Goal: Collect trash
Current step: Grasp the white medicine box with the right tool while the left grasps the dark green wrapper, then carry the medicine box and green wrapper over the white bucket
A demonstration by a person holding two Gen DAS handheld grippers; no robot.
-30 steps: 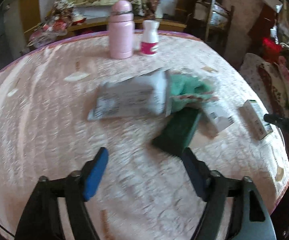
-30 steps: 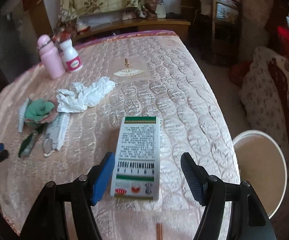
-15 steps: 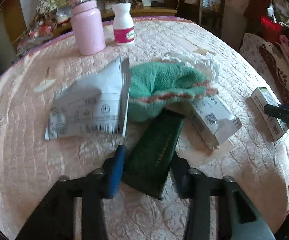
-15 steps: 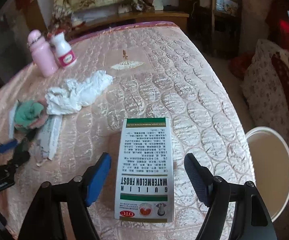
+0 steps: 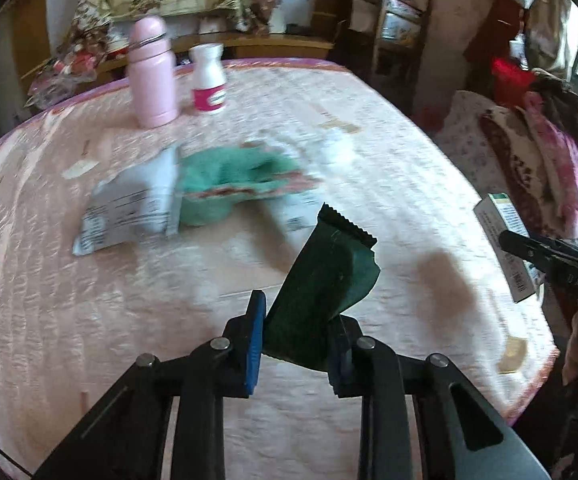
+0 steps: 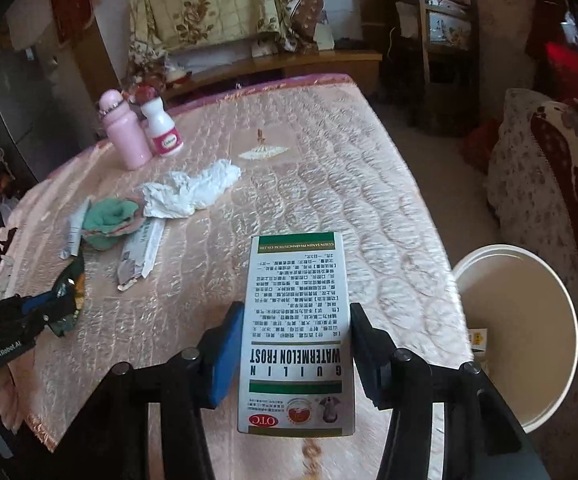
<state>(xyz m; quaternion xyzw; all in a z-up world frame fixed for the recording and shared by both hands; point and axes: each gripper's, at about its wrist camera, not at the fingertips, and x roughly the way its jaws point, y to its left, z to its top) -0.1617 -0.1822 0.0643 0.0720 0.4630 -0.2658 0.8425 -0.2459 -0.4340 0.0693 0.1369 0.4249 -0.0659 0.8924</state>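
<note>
Both grippers grip trash: my left gripper [image 5: 295, 344] pinches the green wrapper [image 5: 323, 280], my right gripper [image 6: 295, 350] clamps the medicine box [image 6: 297, 332] lengthwise; white bucket [image 6: 517, 332] sits right of it, nearer.

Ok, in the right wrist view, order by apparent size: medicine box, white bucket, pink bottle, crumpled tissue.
1. Medicine box and white bucket: similar; the box sits nearest the camera, so unranked.
2. Crumpled tissue.
3. Pink bottle, slightly smaller and farther away.
</note>
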